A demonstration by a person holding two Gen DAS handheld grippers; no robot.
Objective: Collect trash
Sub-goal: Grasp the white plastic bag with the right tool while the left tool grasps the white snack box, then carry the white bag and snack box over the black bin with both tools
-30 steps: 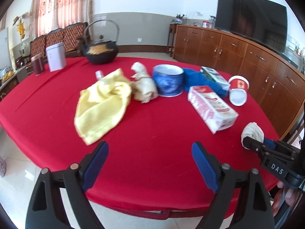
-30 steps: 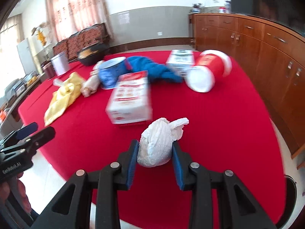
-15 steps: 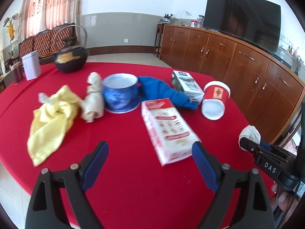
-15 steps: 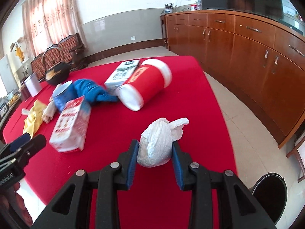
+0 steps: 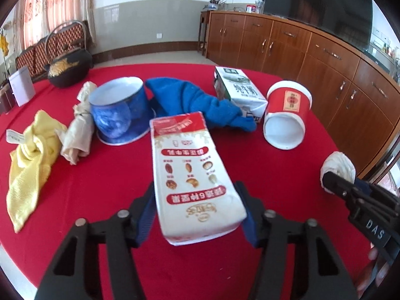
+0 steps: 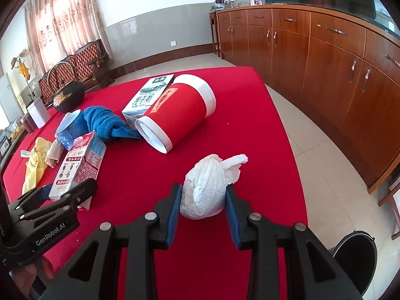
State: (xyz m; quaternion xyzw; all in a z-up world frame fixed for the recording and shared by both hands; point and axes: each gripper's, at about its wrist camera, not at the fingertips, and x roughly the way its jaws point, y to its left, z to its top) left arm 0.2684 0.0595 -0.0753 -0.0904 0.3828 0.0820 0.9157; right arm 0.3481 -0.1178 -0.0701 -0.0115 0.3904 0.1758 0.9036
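Observation:
A red-and-white drink carton lies on the red tablecloth. My left gripper is closing on the carton's near end, and its blue pads touch both sides. The right wrist view shows the same carton and left gripper at the table's left. My right gripper is shut on a crumpled white plastic bag, held above the table's right part. A lying red paper cup, a green-and-white carton and a beige wrapper rest further back.
A blue cloth, a blue cup, a yellow cloth and a black kettle stay on the table. A black bin stands on the floor past the table's right edge. Wooden cabinets line the right wall.
My left gripper swung right along the table to the red-and-white carton and its wide-open jaws narrowed around it. My right gripper carried the white bag to the right, bringing the bin into view.

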